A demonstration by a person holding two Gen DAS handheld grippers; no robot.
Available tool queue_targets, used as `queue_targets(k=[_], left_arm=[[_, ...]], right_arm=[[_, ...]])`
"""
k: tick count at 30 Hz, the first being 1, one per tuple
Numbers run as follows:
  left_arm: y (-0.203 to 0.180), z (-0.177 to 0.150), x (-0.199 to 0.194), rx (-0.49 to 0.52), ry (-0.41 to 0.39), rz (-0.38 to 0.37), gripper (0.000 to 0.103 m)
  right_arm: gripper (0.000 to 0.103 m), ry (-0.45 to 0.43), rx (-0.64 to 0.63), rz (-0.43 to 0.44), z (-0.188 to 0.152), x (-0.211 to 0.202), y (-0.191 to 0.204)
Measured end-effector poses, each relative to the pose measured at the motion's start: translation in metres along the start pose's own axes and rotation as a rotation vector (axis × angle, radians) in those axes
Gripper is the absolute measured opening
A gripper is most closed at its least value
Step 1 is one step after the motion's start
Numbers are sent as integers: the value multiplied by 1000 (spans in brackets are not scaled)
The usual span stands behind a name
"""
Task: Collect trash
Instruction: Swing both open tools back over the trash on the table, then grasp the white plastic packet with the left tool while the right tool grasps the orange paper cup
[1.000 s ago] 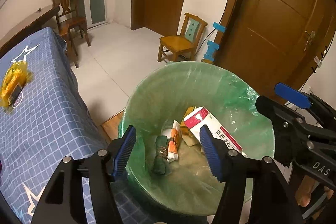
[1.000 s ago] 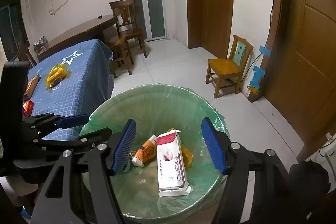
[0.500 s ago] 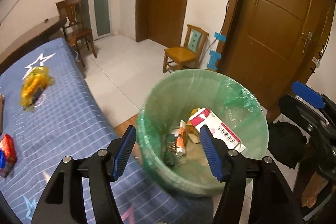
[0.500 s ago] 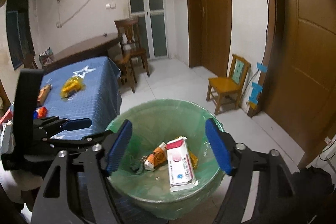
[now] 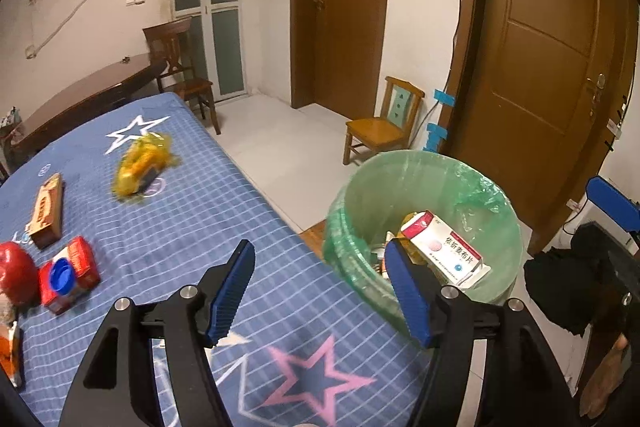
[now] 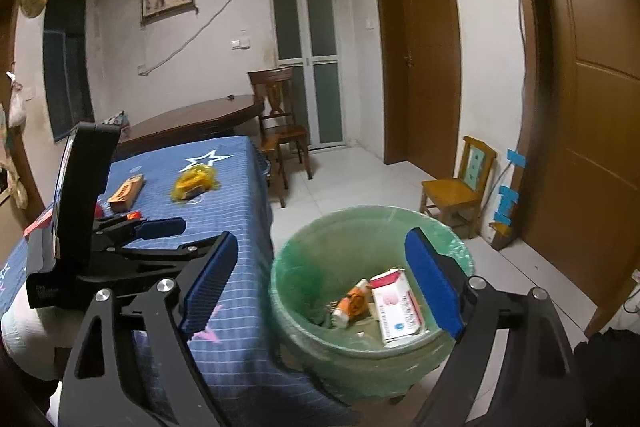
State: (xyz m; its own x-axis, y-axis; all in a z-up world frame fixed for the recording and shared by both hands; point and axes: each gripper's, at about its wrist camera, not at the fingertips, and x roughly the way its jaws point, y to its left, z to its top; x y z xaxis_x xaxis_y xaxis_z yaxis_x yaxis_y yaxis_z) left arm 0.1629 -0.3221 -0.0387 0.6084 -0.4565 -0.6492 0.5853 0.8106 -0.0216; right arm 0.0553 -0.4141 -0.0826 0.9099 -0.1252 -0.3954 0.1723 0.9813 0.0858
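Trash bin (image 5: 424,227) has been backed away from; left gripper (image 5: 320,293) and right gripper (image 6: 320,287) are opening, nothing between them. Yellow wrapper (image 5: 142,163) beyond the bin probably gets fetched next.

Left gripper (image 5: 320,287): jaws opening, nothing between them. Bin (image 5: 496,211), green liner, beside table (image 5: 192,219): holds 1 red-and-white box (image 5: 444,247) among other litter. Blue checked cloth bears 1 yellow wrapper (image 5: 142,163), 1 brown box (image 5: 46,209), 1 red packet (image 5: 70,273) with blue cap. Wooden chair (image 5: 384,127) near door.
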Motion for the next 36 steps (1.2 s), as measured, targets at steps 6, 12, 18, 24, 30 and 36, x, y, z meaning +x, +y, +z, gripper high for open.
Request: queue_targets(k=[6,12,18,24,30,36], left_arm=[[25,-13,-19,-30,-3,20,69],[92,-53,-50,-111,10,91,69],[221,-105,-109,-367,-26,307,69],[303,-141,-162,-533,-72,427,69],[343,-169,-183,-571,-13,415,69],[372,-186,-173,-587,69,366,69]], right_arm=[[85,6,-28,50,0,-1,28],[86,59,-64,148,-15,11,64],[86,115,-100,250,-26,26,105],[86,201,-132,445,-32,44,167],[79,350,-98,690,-31,79,247],[78,395,-126,760,-31,81,303]])
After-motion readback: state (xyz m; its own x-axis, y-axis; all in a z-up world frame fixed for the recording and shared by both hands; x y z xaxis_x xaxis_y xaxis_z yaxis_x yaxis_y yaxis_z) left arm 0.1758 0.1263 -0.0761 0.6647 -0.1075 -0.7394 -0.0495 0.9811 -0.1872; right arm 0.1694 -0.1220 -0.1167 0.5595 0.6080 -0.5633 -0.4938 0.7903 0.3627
